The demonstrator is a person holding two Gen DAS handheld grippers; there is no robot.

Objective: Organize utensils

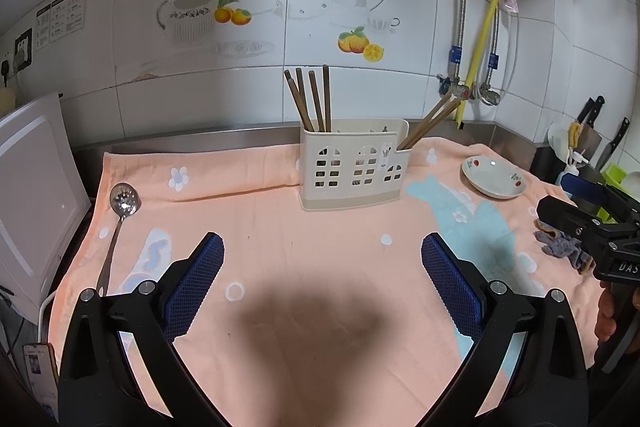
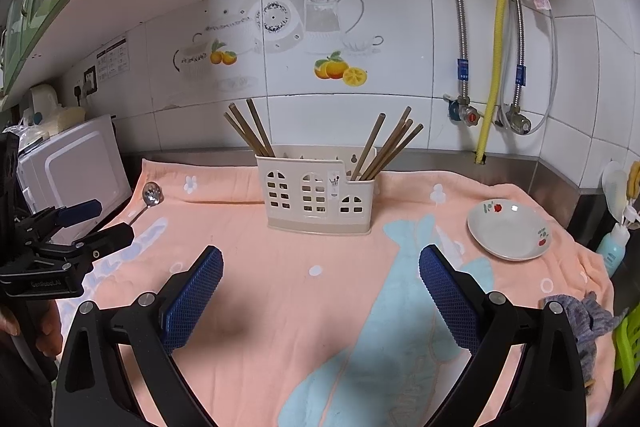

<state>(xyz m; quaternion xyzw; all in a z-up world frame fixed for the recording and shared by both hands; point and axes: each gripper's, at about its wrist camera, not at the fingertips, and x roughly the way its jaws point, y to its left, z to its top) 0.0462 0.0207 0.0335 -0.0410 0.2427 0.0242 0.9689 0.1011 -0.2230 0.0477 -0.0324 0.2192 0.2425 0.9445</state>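
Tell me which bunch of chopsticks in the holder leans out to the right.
The bunch in the holder's low right-end compartment, nearest the plate. It slants right toward the pipes; the other bunch, at the left end, tilts left.

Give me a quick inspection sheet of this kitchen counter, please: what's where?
Surface: peach towel covering the counter.
Job's things: cream utensil holder upright, chopsticks in both end compartments; slotted spoon lying flat at the towel's left edge.
Clutter: empty flowered dish; grey rag, near right.
Grippers: left gripper and right gripper open, holding nothing.
Cables: white cord by the white appliance.
Surroundings: tiled wall, yellow pipe, knives.
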